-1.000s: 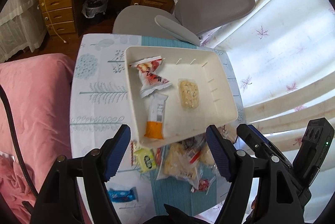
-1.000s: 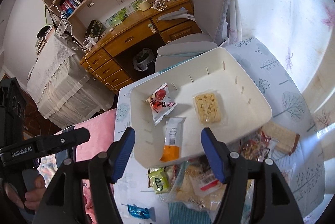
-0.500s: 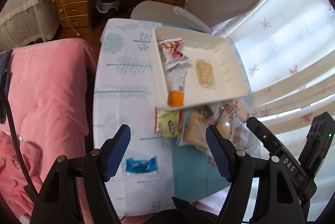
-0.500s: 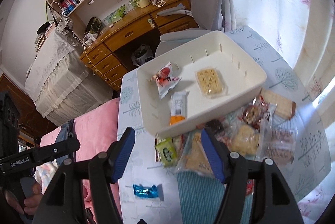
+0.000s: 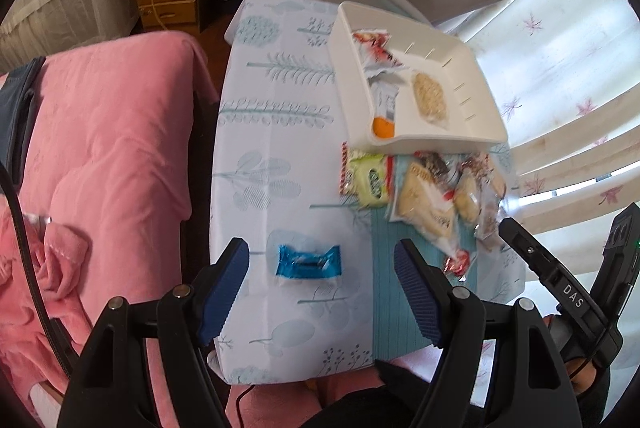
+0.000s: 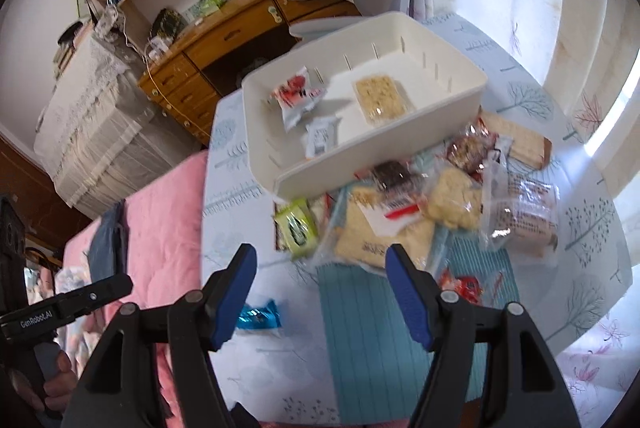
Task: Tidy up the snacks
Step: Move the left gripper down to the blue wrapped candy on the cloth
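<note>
White tray [image 5: 486, 138]; blue wrapper [image 5: 309, 261]; pink blanket [image 5: 104, 132] — pale tablecloth [image 5: 280, 132], teal tree prints.

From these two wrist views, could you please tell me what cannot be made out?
- Orange-and-white packet in the white bin: right view, near wall hides its lower end.
- Blue wrapper: right view, right tongs' finger overlaps it.
- Snack pile labels: both views, blurred and overlapping.

1. Left hand-held gripper [image 5: 322, 286] points steeply downward, blue-padded jaws apart, nothing gripped.
2. Right hand-held gripper [image 6: 320, 288] tilts downward, jaws opening, nothing between them.
3. A hand [image 6: 48, 380] grips the left handle.
</note>
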Demonstrator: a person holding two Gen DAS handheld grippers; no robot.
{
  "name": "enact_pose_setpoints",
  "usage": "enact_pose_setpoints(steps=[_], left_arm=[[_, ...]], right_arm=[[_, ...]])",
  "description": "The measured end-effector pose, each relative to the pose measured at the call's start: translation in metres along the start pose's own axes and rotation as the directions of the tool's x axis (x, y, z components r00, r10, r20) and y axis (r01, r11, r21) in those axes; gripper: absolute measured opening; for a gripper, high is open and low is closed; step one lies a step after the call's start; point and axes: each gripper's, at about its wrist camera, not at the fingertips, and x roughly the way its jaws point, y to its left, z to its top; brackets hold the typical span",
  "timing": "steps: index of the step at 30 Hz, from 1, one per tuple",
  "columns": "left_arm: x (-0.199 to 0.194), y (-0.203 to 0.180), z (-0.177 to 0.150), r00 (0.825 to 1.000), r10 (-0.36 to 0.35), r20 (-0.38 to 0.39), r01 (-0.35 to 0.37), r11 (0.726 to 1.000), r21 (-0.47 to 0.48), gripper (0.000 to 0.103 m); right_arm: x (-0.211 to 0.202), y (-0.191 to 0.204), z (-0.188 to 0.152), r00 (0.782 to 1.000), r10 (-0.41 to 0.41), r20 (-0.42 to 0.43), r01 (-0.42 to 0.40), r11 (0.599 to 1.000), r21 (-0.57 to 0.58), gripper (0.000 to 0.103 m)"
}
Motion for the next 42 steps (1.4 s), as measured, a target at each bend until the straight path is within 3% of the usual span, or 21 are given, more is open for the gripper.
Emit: enact_pose_setpoints(steps=[10, 17, 23, 28, 35, 42], left_arm=[[0.042, 0.004, -0.019, 0.995, 0.018, -0.100, -0.031, 0.992, -0.122, 0.084], [0.077, 0.007, -0.036, 0.984, 0.043, -0.175, -0.089, 0.961, -0.263, 0.085], [0.103, 0.010, -0.051, 0.982, 0.056, -0.181, -0.123, 0.914, -0.386, 0.092], [0.122, 0.014, -0.059, 0.981, 0.080, -0.174, -0.152, 0.880, -0.450, 0.092], [0.144, 0.011, -0.067, 0.979, 0.122, -0.166, -0.188, 0.858, -0.478, 0.097], [0.163, 0.016, -0.071, 0.971, 0.154, -0.182, -0.225, 0.841, -0.491, 0.099]], right_arm=[[0.027, -0.017, -0.015, 0.987, -0.091, -0.135, 0.067, 0.982, -0.176, 0.085], [0.053, -0.021, -0.008, 0.969, -0.156, -0.190, 0.078, 0.927, -0.367, 0.085], [0.071, -0.018, -0.006, 0.962, -0.206, -0.179, 0.069, 0.818, -0.572, 0.085], [0.089, -0.006, -0.017, 0.963, -0.203, -0.179, 0.010, 0.688, -0.726, 0.085], [0.118, 0.007, -0.036, 0.958, -0.217, -0.190, -0.042, 0.547, -0.836, 0.085], [0.131, 0.011, -0.051, 0.957, -0.256, -0.136, -0.005, 0.456, -0.890, 0.085]])
